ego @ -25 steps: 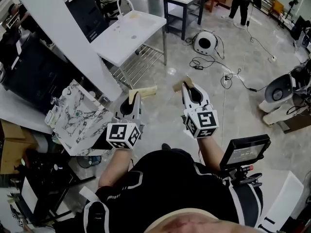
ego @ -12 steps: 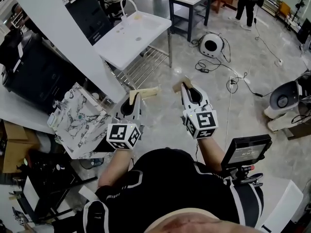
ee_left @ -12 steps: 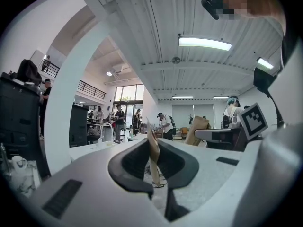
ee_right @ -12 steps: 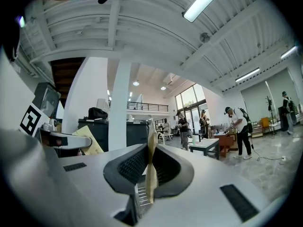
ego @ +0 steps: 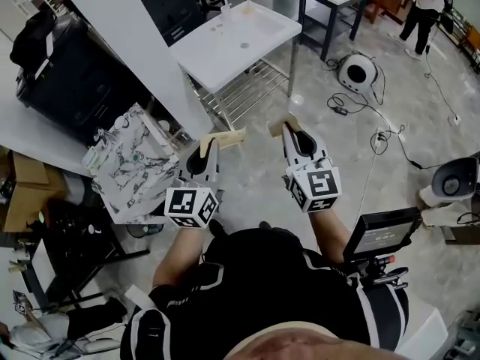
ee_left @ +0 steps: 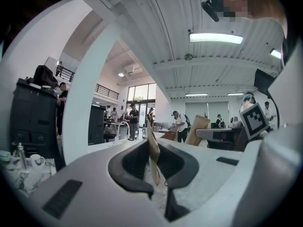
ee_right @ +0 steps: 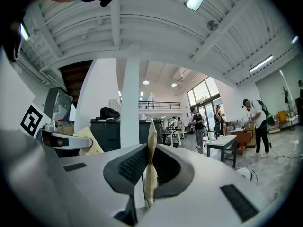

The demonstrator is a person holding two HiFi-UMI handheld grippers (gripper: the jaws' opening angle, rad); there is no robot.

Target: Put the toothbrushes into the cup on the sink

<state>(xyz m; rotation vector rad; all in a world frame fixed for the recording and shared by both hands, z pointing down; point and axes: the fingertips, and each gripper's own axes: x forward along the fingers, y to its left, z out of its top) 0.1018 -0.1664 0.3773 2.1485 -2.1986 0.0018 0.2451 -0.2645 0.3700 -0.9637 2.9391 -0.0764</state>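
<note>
Standing well back from the white sink [ego: 236, 40], which lies ahead across open floor. Clamping the flat tan left toothbrush [ego: 227, 139], lying crosswise, in the left hand-held gripper [ego: 211, 145], and the right toothbrush [ego: 278, 127] in the right hand-held gripper [ego: 290, 131], jaws nearly closed on each. Both about equally near the sink. Facing the sink more squarely than a second ago, with grips unchanged. Cup too small to pick out.

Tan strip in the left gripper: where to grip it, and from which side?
Pinch the tan strip across its two broad faces near one end, coming in from its thin edge. It is thin and flat, so only the faces give the pads full contact. The left gripper holds it that way now, its free end sticking out sideways.
</note>
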